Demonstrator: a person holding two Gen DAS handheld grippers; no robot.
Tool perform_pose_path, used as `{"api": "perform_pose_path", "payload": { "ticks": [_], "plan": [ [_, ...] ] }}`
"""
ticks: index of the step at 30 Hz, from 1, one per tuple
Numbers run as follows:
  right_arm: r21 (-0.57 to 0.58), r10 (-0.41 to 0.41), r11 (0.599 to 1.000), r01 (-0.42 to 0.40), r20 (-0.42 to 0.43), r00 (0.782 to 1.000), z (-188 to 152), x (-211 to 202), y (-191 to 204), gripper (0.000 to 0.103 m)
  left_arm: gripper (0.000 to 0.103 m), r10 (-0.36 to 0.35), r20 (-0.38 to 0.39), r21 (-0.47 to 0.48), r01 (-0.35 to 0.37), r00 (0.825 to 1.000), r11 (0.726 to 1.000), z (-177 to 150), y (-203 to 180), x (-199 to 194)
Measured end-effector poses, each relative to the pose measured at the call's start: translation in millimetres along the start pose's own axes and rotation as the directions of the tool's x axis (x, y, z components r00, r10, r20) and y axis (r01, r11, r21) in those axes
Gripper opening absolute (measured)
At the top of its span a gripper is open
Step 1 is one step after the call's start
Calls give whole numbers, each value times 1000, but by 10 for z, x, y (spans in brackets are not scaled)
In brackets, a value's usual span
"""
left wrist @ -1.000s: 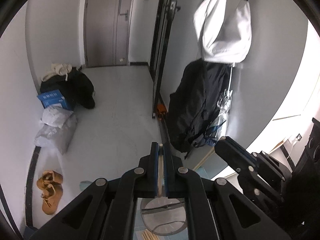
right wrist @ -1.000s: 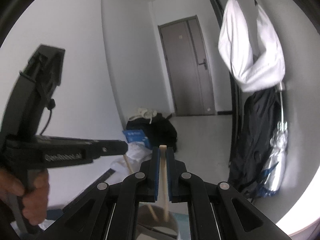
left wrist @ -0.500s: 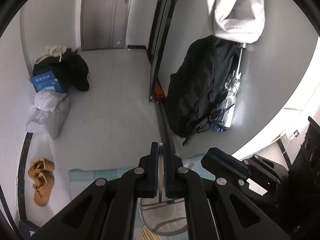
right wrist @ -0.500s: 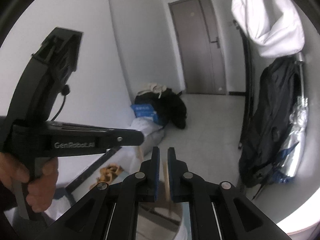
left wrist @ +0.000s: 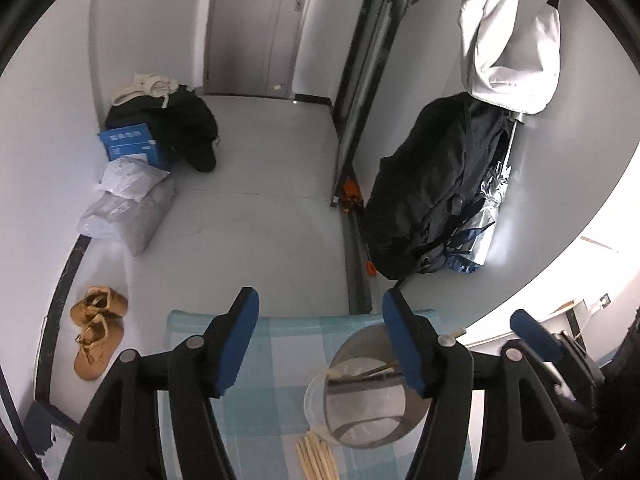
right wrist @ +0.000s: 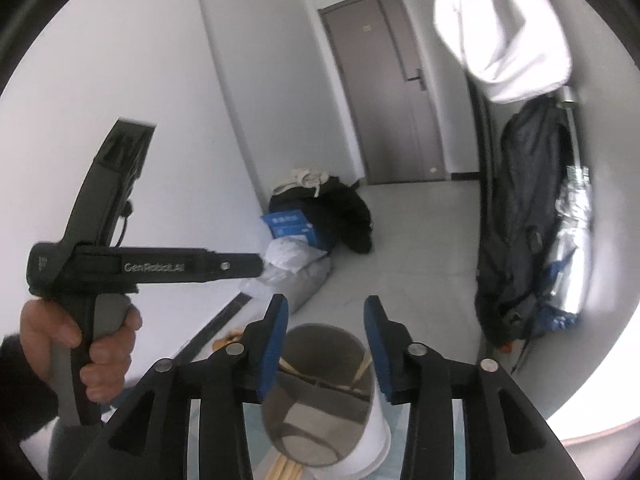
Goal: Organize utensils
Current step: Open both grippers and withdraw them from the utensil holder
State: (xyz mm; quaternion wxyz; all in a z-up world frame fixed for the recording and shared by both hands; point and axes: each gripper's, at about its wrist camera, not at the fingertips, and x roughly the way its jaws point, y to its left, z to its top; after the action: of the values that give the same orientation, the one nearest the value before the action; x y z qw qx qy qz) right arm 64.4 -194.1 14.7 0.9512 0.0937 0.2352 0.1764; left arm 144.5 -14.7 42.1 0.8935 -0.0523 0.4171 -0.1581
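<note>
A white utensil cup (left wrist: 362, 402) with a mirror-like inside stands on a blue checked cloth (left wrist: 276, 364); it also shows in the right wrist view (right wrist: 326, 400). Wooden chopsticks (left wrist: 382, 369) lean inside it, also seen in the right wrist view (right wrist: 362, 364). Several more chopsticks (left wrist: 318, 458) lie on the cloth beside the cup. My left gripper (left wrist: 320, 320) is open and empty, above and left of the cup. My right gripper (right wrist: 326, 322) is open and empty, directly above the cup. The right gripper's finger (left wrist: 536, 334) shows at the right of the left wrist view.
The left gripper's body (right wrist: 132, 266), held by a hand, fills the left of the right wrist view. On the floor beyond lie brown shoes (left wrist: 96, 336), white bags (left wrist: 128, 208), a blue box (left wrist: 132, 144) and dark clothes. A black backpack (left wrist: 432, 192) hangs on the right wall.
Both grippers were shut on a chopstick each and have opened; the chopsticks are out of the jaws and lean in the cup. Both views have tilted down toward the cup.
</note>
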Motion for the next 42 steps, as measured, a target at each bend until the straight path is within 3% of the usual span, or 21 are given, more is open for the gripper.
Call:
{"api": "perform_pose_path", "payload": {
  "ticks": [3, 6, 9, 20, 24, 26, 30, 31, 36, 42],
  "plan": [
    [18, -35, 999, 34, 19, 999, -26, -165, 46, 51, 61, 26, 17, -14, -25, 1000, 1000, -76, 12, -90],
    [30, -59, 998, 58, 45, 997, -45, -332, 94, 56, 67, 60, 52, -30, -58, 997, 998, -174, 28, -226],
    [42, -91, 995, 88, 73, 993, -87, -509, 170, 69, 74, 92, 100, -42, -89, 991, 995, -285, 36, -371],
    [78, -185, 981, 178, 97, 978, -333, -852, 361, 75, 84, 171, 241, -2, -176, 955, 984, -740, -89, -681],
    [76, -206, 977, 199, 96, 974, -494, -915, 424, 80, 87, 164, 248, 17, -173, 955, 985, -915, -84, -697],
    [73, -209, 976, 203, 85, 974, -578, -928, 443, 80, 93, 160, 246, 14, -168, 956, 986, -1002, -61, -695],
    [58, -219, 975, 216, 62, 974, -765, -916, 456, 80, 94, 181, 255, 6, -189, 950, 982, -1188, -40, -676],
    [57, -220, 974, 217, 55, 974, -809, -913, 462, 80, 94, 161, 294, 6, -171, 942, 985, -1233, -41, -665],
    [68, -222, 973, 220, 23, 975, -1042, -894, 442, 80, 94, 196, 292, 12, -209, 936, 978, -1431, -69, -594],
    [60, -226, 972, 227, -35, 974, -1274, -807, 399, 80, 94, 195, 270, 11, -206, 943, 978, -1614, -34, -446]
  ]
}}
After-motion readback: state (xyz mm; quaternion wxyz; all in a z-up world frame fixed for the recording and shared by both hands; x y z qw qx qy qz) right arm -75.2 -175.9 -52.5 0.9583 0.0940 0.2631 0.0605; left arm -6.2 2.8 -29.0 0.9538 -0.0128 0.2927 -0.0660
